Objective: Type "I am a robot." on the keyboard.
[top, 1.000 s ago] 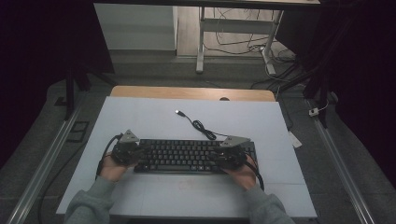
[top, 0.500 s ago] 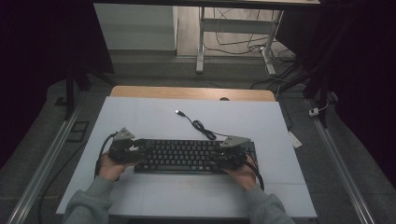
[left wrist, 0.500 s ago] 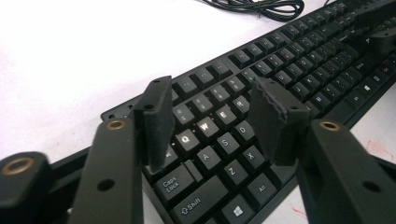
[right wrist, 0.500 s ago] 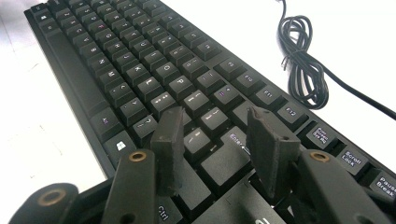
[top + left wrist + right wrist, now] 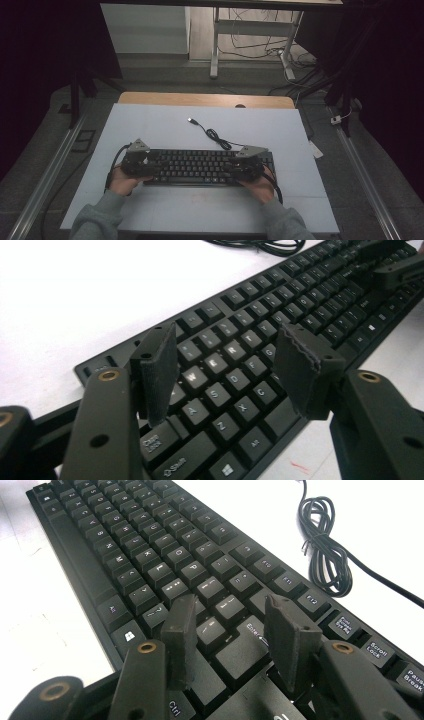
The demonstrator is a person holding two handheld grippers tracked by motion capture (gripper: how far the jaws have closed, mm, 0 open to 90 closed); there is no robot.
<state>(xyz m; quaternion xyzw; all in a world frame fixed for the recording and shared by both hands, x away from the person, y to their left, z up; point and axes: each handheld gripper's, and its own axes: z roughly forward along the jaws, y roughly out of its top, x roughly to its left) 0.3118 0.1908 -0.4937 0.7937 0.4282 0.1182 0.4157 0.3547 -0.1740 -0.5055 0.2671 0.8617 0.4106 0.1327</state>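
A black keyboard lies across the near middle of the white table, and its black cable runs back to a USB plug. My left gripper is over the keyboard's left end, and my right gripper is over its right end. In the left gripper view the left gripper stands open just above the W, E, R keys of the keyboard. In the right gripper view the right gripper is open over the Enter key of the keyboard, with the coiled cable beyond.
A wooden strip borders the table's far edge. Metal rails run along both sides on the floor. A desk frame with loose cables stands behind the table. The other gripper shows far off in the left gripper view.
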